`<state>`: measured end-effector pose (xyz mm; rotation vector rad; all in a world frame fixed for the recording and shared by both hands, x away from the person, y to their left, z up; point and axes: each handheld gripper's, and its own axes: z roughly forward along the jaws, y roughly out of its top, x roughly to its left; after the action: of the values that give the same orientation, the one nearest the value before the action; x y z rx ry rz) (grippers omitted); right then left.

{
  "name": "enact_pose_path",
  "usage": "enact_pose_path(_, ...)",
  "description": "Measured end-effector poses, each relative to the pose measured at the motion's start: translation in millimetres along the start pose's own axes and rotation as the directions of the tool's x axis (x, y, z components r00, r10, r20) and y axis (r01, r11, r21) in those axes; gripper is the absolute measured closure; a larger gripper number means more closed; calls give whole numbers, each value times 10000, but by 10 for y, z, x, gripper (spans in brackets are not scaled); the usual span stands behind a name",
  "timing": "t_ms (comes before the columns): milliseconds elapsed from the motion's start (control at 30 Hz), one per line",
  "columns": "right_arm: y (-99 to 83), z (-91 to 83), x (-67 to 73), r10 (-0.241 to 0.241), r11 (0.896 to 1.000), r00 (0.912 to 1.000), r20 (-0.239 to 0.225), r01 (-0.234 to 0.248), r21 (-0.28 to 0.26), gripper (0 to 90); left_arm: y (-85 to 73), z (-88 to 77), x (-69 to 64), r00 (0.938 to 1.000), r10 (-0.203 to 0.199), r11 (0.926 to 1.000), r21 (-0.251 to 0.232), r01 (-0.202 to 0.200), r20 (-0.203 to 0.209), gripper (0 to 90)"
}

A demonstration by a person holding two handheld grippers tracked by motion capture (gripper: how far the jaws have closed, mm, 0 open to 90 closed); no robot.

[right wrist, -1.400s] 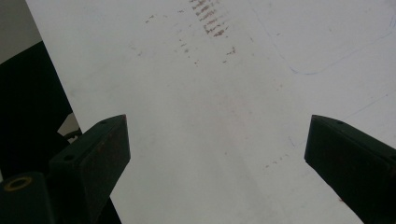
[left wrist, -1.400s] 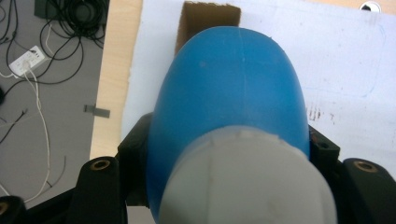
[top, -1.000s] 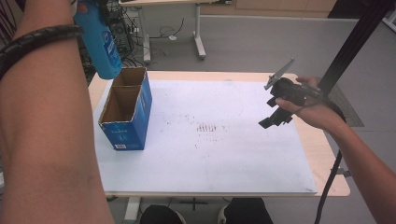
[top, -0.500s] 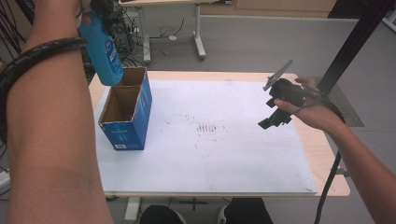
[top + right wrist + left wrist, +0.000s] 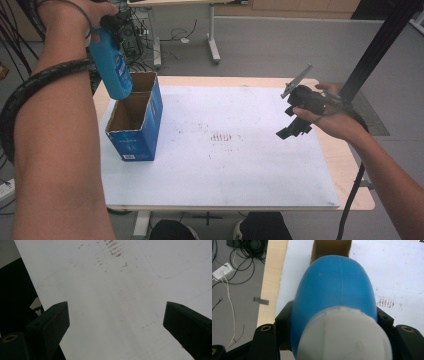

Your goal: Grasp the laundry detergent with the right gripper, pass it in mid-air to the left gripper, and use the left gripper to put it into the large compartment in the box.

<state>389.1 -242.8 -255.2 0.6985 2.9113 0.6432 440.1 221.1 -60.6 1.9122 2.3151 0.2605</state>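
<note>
Cardboard shows inside the open blue box [image 5: 134, 125] standing near the table's [image 5: 260, 190] left edge on the white sheet [image 5: 225, 165]; its flaps are up, and from the high view the interior looks bare brown, though its floor is partly in shadow, so you cannot be sure nothing lies at the bottom.

Your left gripper [image 5: 332, 340] is clamped on a blue bottle [image 5: 111, 62] with a white cap [image 5: 344, 337]. In the left gripper view the black jaws press against the bottle's sides just below the cap, and the bottle's rounded far end points toward the box's open mouth [image 5: 330, 248]. From the high view you hold the bottle raised, tilted, with its lower end above the box's far left corner, apart from the cardboard rim.

Your right gripper [image 5: 295, 125] hangs above the sheet near the table's right edge, well away from box and bottle. In the right gripper view its two jaws stand wide apart with nothing between them, looking down on bare white sheet with a patch of reddish-brown marks [image 5: 113, 248] farther off.
</note>
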Motion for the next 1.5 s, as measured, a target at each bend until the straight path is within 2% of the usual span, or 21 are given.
enact_pose_path(267, 15, 40, 10, -10, 9997, 10000, -31, 11, 229, 69, -12, 279, 1, 9996, 267, 9987, 445, -266, -22, 370)
enact_pose_path(933, 70, 67, 33, -184, 9994, 9998, 31, 183, 300, 69, -83, 813, 68, 9986, 377, 9969, 684, -402, 374, 371)
enact_pose_path(1300, 97, 96, 37, -308, 9987, 9995, 65, 305, 413, 71, -144, 1158, 48, 9976, 560, 9945, 864, -593, 397, 371)
enact_pose_path(1500, 114, 103, 41, -291, 9987, 9996, 46, 288, 410, 71, -175, 1343, 17, 9963, 805, 9924, 912, -831, 315, 371)
